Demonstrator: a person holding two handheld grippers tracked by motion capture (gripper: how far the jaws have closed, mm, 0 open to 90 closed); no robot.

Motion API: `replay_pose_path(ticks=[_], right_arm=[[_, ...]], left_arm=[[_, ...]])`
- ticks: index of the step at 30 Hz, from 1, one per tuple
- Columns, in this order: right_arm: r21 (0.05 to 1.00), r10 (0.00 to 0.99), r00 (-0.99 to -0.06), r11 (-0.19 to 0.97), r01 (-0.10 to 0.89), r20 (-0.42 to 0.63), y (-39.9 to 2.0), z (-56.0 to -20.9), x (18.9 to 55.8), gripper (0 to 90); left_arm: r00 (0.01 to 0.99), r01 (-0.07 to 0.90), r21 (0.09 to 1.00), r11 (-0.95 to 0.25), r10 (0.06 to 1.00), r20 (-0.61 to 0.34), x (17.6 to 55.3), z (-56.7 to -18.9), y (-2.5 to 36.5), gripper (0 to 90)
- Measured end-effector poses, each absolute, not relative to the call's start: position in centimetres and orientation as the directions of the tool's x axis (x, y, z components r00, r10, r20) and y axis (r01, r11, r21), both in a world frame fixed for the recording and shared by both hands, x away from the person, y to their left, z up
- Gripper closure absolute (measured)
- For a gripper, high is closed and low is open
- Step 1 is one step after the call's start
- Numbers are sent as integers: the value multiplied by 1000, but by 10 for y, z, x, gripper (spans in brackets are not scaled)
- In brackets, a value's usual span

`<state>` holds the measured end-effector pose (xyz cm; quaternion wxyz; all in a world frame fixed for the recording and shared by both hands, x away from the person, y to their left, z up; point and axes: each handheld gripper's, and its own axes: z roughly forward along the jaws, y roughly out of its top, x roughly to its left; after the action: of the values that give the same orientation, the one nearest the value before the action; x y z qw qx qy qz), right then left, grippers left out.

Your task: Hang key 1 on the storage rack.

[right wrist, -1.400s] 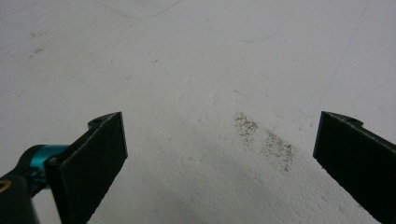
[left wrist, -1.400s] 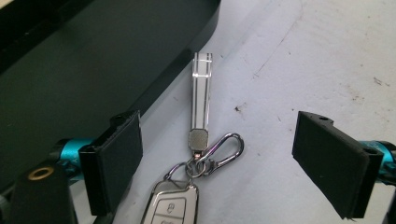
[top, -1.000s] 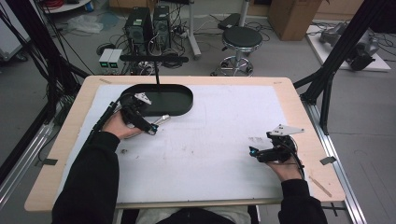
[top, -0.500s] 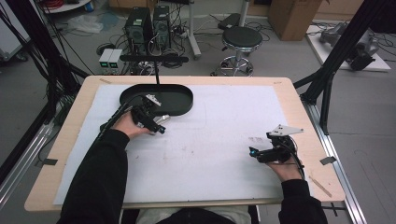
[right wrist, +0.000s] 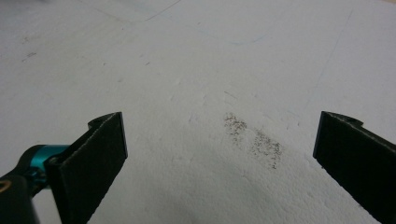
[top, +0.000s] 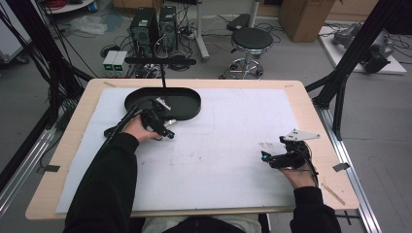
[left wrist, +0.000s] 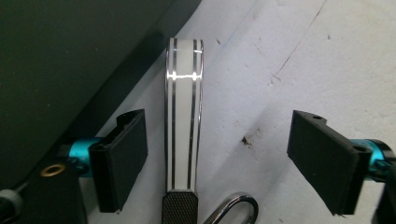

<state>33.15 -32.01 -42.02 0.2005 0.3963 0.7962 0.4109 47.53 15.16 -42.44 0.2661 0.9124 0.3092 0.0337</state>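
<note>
A slim white handle with silver stripes (left wrist: 183,116) lies on the white sheet, just beside the black oval tray (left wrist: 56,56). It has a dark textured end and a metal loop (left wrist: 236,207) nearest the camera. My left gripper (left wrist: 215,158) hangs low over it with a jaw on each side. The jaws have just been closing; neither pad touches the handle, though the left pad (left wrist: 123,156) is close. In the high view the left gripper (top: 164,127) sits at the tray's (top: 192,110) front rim. My right gripper (top: 266,157) rests open at the right, nothing between its jaws (right wrist: 224,163).
The white sheet (top: 218,145) covers most of the wooden table (top: 311,104). A faint brown smudge (right wrist: 254,140) marks the sheet ahead of the right gripper. A black post (top: 163,77) rises behind the tray. Black frame legs (top: 340,92) stand at the table's right edge.
The left hand has shifted a little right and down from the tray's rim toward the sheet, and its jaws have narrowed around the handle. The right hand has stayed still.
</note>
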Motion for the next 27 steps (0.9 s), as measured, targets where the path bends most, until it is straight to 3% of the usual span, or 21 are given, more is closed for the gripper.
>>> replay_pose_path(ticks=[1, 2, 4, 8, 12, 20, 27], right_arm=[[812, 799, -602, 346, 471, 9, -320, -420, 331, 20], [808, 794, -608, 355, 470, 4, -320, -421, 332, 22], [810, 792, -610, 359, 463, -3, -320, -421, 331, 23], [815, 795, -607, 355, 459, -5, -320, -420, 330, 23], [818, 794, -608, 358, 451, -12, -321, -420, 331, 23], [816, 793, -609, 365, 449, -19, -319, -420, 330, 23], [816, 794, -607, 362, 452, -16, -319, -421, 330, 23]], left_arm=[[808, 540, 508, -671, 582, -90, 475, -424, 152, 275], [815, 523, 510, -682, 576, -66, 474, -422, 152, 447], [807, 534, 509, -675, 586, -69, 475, -421, 154, 566], [765, 597, 515, -616, 631, -131, 479, -422, 158, 619], [751, 609, 513, -605, 648, -127, 481, -422, 161, 734], [780, 554, 520, -650, 623, -53, 476, -417, 160, 747], [776, 527, 623, -578, 626, -75, 469, -387, 176, 748]])
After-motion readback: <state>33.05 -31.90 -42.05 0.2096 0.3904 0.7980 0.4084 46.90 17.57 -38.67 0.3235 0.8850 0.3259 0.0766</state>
